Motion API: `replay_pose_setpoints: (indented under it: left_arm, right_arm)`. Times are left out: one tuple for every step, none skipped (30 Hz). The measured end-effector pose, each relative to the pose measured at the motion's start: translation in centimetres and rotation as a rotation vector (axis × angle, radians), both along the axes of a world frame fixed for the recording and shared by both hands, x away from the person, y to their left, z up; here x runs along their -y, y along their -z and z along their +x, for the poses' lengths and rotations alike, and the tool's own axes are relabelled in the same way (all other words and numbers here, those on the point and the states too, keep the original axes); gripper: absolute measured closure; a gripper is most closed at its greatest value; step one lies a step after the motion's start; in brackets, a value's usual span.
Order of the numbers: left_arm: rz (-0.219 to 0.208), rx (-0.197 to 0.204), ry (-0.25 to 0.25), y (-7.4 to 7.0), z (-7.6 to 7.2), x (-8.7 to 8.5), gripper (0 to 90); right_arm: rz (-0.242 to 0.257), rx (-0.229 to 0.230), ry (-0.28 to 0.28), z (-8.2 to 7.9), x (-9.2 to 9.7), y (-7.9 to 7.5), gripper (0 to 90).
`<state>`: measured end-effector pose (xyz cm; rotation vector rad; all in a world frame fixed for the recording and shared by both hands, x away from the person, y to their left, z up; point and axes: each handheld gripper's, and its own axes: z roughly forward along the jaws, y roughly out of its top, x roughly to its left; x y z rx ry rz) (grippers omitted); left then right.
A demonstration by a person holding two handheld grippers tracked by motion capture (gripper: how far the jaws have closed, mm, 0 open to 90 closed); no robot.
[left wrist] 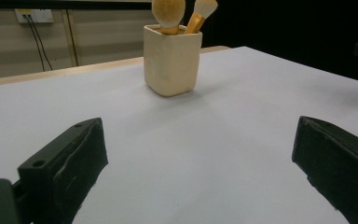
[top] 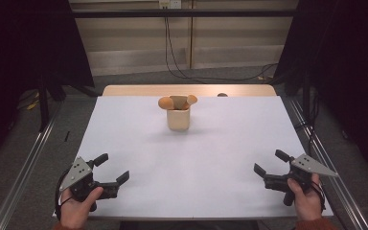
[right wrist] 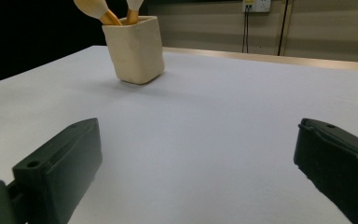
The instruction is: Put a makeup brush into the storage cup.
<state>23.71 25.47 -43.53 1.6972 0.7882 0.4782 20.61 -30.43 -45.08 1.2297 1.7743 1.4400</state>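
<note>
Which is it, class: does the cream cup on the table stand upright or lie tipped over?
Upright. The cream cup rests flat on its base on the white table, mouth upward, with the brushes sticking out of its top.

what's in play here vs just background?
In play:
- cream holder
- makeup brushes standing in it
- left gripper, open
- right gripper, open

Background:
- white table cover
- wall socket with cables
- small dark object at the table's far edge

A cream cup [top: 178, 119] of brushes [top: 166, 102] stands well beyond both gaping tools.
</note>
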Motion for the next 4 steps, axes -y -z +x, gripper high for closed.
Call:
replay_pose_setpoints:
  left_arm:
    - [0.001, -0.002, 0.002, 0.0, 0.0, 0.01, 2.9]
    - [0.004, -0.001, 0.005, 0.0, 0.04, -0.01, 2.9]
    - [0.006, -0.002, 0.005, 0.01, 0.07, -0.02, 2.9]
    - [0.004, -0.007, 0.004, 0.03, 0.08, -0.03, 2.9]
  right_arm:
    - [-0.001, 0.0, -0.003, 0.03, 0.0, 0.03, 0.6]
    - [-0.001, 0.001, -0.003, 0.05, -0.01, 0.04, 0.6]
    - [0.001, 0.0, -0.002, 0.08, -0.03, 0.02, 0.6]
    - [-0.001, -0.001, -0.006, 0.11, -0.02, 0.02, 0.6]
